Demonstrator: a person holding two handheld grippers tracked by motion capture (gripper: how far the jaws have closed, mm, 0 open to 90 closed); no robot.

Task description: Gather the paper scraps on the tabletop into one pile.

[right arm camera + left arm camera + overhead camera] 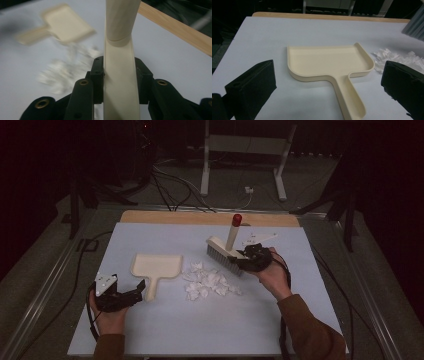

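While the right gripper (246, 260) sits right of centre in the high view, its black jaws are clamped on the smooth cream back of a hand brush (226, 253), whose grey bristles point down at the table and whose round pale handle with a red tip rises toward the upper middle of the frame. In the right gripper view that brush (121, 75) runs straight up the middle as a flat, glossy cream strip, narrowing into the round handle, with a jaw pressed against each side.

At the lower left of the high view the left gripper (131, 296) has its jaws spread apart with nothing between them, just beside the handle of a cream plastic dustpan (155, 268). In the left gripper view the dustpan (329, 63) lies flat at centre frame, a shallow squarish tray with rounded corners, a raised rim and a tapering handle running toward the lower right.

Between dustpan and brush, at the middle of the high view, lies a loose heap of crumpled white paper scraps (210, 281). Everything rests on a matte, pale grey-blue tabletop (190, 330) with a wooden edge strip (200, 218) along its far side.
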